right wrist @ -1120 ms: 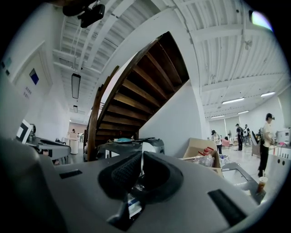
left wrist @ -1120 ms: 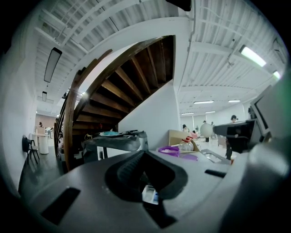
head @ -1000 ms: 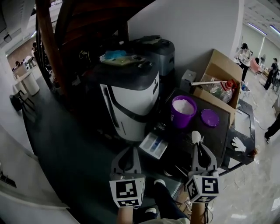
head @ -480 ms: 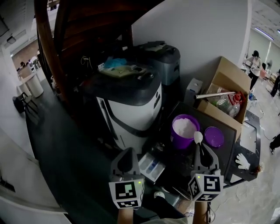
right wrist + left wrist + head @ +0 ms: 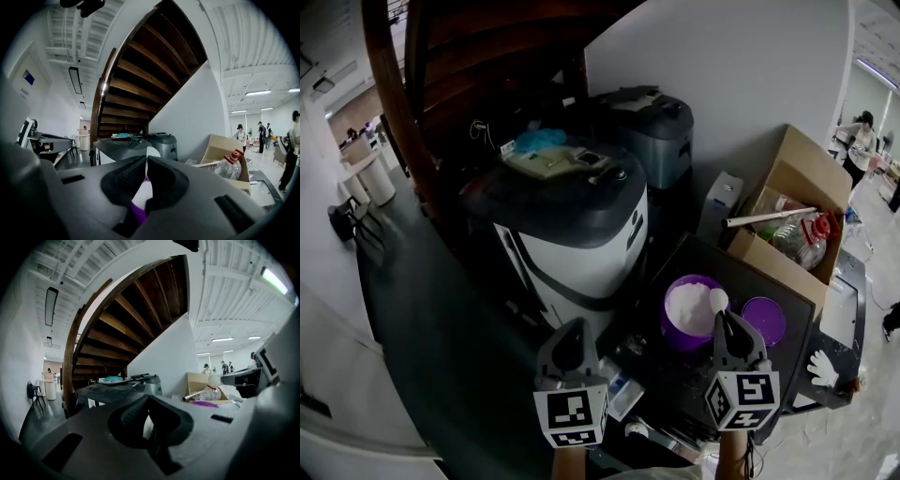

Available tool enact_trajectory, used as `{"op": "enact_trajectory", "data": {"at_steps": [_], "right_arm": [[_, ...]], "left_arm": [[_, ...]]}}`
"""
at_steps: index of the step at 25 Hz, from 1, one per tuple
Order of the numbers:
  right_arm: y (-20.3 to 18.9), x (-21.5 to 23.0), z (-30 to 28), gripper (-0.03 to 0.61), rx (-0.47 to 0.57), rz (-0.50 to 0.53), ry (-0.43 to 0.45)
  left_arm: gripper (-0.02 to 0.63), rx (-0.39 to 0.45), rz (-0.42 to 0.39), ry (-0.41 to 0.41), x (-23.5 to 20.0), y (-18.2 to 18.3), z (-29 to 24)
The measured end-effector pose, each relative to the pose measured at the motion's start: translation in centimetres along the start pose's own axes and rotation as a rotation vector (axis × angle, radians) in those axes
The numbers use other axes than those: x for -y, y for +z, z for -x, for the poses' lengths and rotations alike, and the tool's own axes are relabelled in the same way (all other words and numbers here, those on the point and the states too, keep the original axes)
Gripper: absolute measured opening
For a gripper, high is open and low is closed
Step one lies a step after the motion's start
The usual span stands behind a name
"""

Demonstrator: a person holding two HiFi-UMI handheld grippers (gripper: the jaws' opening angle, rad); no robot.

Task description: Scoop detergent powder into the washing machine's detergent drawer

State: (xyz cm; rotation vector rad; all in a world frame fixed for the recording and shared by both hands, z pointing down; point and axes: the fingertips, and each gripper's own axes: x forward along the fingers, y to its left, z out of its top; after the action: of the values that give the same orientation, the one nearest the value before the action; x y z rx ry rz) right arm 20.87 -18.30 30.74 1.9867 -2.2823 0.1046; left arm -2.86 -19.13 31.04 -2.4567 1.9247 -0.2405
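1. The right gripper (image 5: 728, 326) is clamped shut on the handle of a white scoop (image 5: 718, 300). Its own view shows the jaws pinched on that white handle (image 5: 142, 192).
2. The scoop's bowl sticks out just ahead of the jaws, over the purple tub (image 5: 675, 339). It is either touching the powder (image 5: 686, 305) or just above it; the head view is too coarse to settle which.
3. The scoop looks like light, stiff, smooth plastic. Held this far back on the handle it could twist once loaded, so a firm pinch and a level bowl matter. The powder is loose and will spill at any tilt or jolt.
4. The tub's lid (image 5: 766, 321) lies just right of the jaws.
5. The left gripper (image 5: 572, 330) hangs well to the left, jaws together on nothing (image 5: 149, 401).
6. The drawer (image 5: 622, 395) sits between the two grippers, nearer the left one, below the washer (image 5: 581, 244).
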Motion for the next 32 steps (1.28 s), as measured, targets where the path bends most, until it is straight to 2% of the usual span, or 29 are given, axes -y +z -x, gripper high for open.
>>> {"op": "enact_trajectory", "data": {"at_steps": [16, 27, 32], "right_arm": [[-6.6, 0.7, -7.3, 0.021, -0.33, 0.001, 0.177], [-9.4, 0.9, -9.7, 0.021, -0.492, -0.004, 0.211], [-10.7, 0.8, -10.6, 0.021, -0.562, 0.003, 0.254]], "left_arm": [[0.002, -0.093, -0.001, -0.01, 1.6, -3.0, -6.3], [0.002, -0.132, -0.005, -0.031, 2.3, -4.3, -8.4], [0.002, -0.149, -0.008, -0.041, 2.6, -5.0, -9.0]]}}
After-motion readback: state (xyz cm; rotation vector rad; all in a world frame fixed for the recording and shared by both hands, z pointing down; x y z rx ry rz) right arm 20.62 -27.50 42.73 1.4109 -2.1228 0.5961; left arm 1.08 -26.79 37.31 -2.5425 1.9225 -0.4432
